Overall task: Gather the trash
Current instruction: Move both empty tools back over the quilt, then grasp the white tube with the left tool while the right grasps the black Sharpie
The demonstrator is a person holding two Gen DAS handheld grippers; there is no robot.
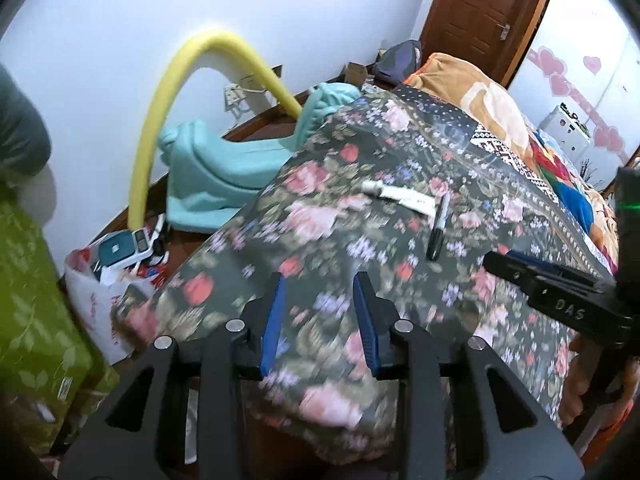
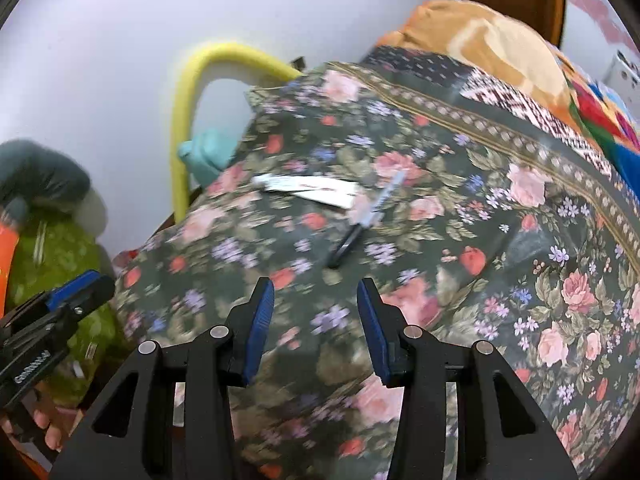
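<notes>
A flattened white tube [image 1: 398,196] and a black marker pen [image 1: 438,227] lie on the dark floral bedspread [image 1: 340,200]. Both show in the right wrist view too: the tube [image 2: 308,189], the pen [image 2: 362,220], the bedspread [image 2: 440,240]. My left gripper [image 1: 319,280] is open and empty, above the bedspread short of the pen. My right gripper [image 2: 316,286] is open and empty, just short of the pen's near end. Each gripper shows in the other's view: the right [image 1: 548,284], the left [image 2: 60,300].
A white plastic bag [image 1: 100,284] of items stands on the floor left of the bed, beside a green leaf-print box [image 1: 36,300]. A yellow foam tube [image 1: 192,92], a teal plastic slide [image 1: 224,168], an orange pillow [image 1: 472,92] and a wooden door [image 1: 488,4] lie beyond.
</notes>
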